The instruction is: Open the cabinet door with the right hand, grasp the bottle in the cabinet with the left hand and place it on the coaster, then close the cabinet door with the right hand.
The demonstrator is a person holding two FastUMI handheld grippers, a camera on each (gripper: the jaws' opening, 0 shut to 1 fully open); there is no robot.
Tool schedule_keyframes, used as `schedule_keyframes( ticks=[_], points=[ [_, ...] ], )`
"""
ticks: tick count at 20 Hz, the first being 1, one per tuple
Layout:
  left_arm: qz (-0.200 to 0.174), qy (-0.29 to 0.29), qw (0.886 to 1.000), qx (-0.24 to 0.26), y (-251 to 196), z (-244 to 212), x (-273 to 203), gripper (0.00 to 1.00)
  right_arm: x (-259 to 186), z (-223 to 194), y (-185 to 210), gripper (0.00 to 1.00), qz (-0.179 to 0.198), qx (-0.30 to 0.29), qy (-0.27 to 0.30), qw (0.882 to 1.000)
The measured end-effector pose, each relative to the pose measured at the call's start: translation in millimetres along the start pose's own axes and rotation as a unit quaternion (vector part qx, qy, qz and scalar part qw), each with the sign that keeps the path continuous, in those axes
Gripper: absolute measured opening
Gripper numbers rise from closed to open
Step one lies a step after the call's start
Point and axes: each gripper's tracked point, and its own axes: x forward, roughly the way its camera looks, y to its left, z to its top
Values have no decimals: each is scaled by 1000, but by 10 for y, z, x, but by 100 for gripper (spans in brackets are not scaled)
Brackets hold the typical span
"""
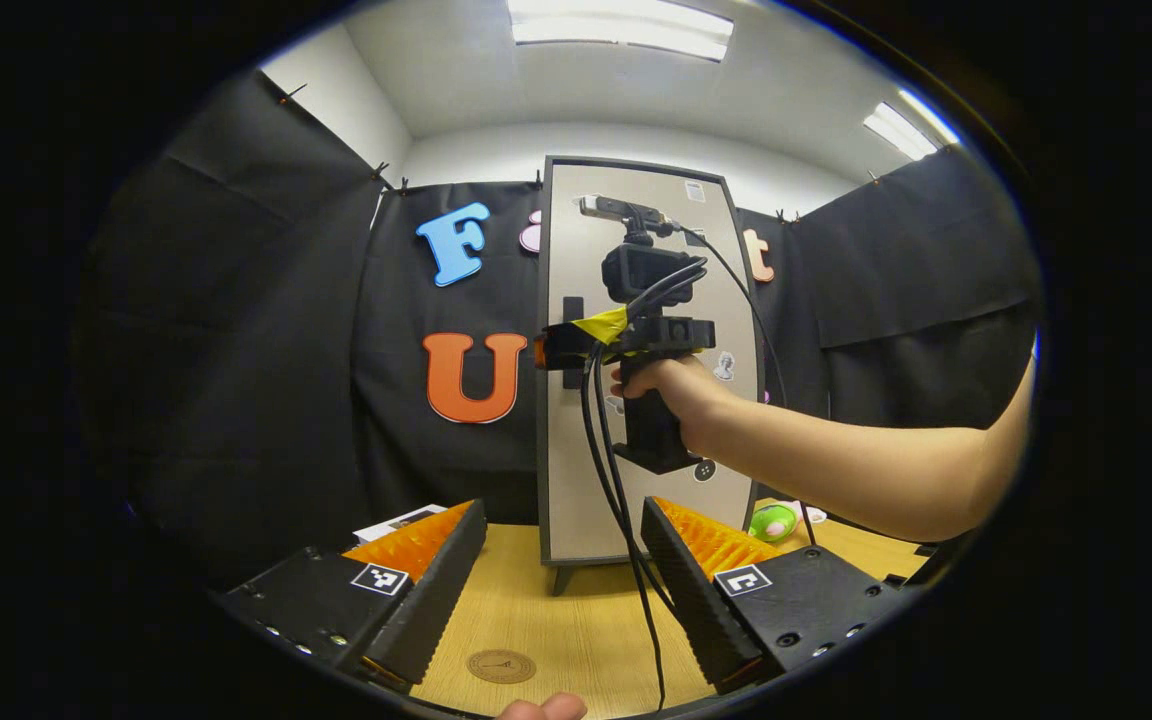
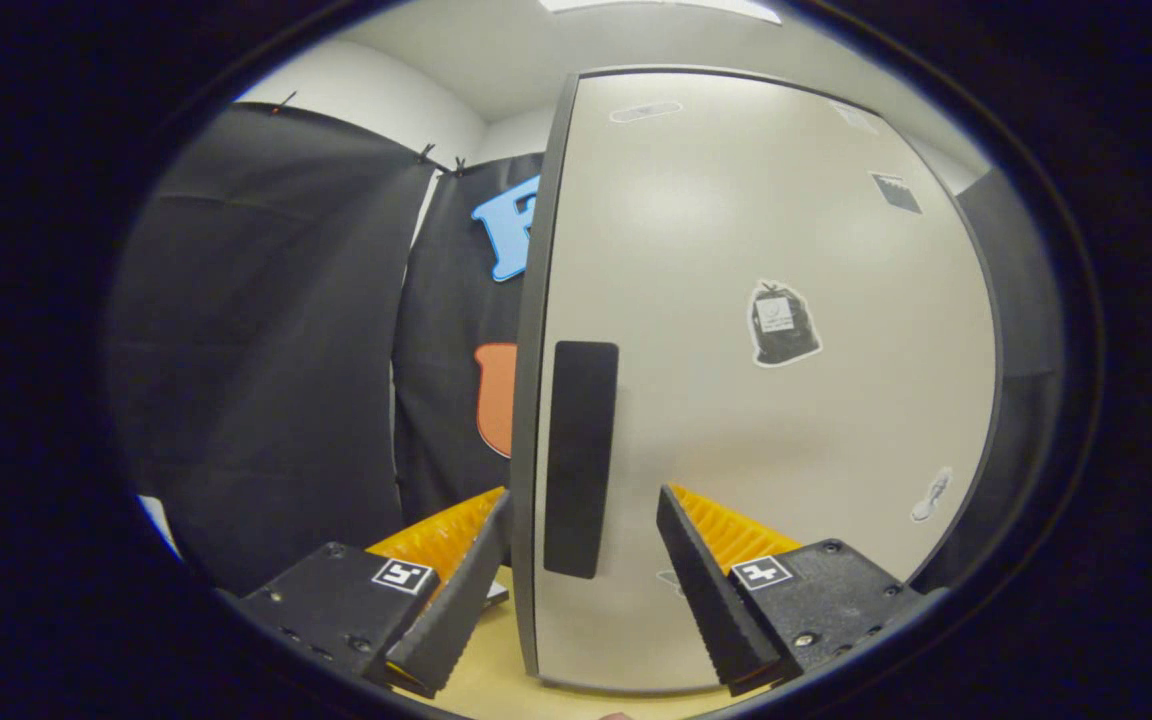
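1. No word, brand or number can be read anywhere.
2. Each finger block of the left gripper (image 1: 564, 590) and of the right gripper (image 2: 581, 590) carries a square black-and-white coded marker — a pattern, not text.
3. The cabinet door (image 2: 766, 400) bears small stickers, the largest at about 2 o'clock from its handle (image 2: 579, 457) — their print is too small to read.
4. The round coaster (image 1: 501, 666) on the worktop (image 1: 576, 610) shows a faint emblem, illegible.

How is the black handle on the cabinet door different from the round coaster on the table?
The handle is a tall black bar, while the coaster is a flat brown disc. The handle stands upright on the cabinet door; the coaster lies flat on the wooden table. The right gripper is open, its fingers either side of the handle; the left gripper is open, apart from the coaster. Both are bare: no bottle on the coaster, no grip on the handle yet.
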Motion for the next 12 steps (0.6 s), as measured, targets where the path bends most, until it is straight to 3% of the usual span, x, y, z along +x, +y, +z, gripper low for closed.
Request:
schedule_keyframes(
  ticks=[2, 12],
  points=[
    [4, 2, 1000, -3, 54, -16, 13, 95, 83, -7, 18, 88, -6, 6, 2, 1000],
    [22, 4, 1000, -12, 265, 11, 32, 95, 190, -6, -28, 36, -24, 54, 10, 998]
  ],
)
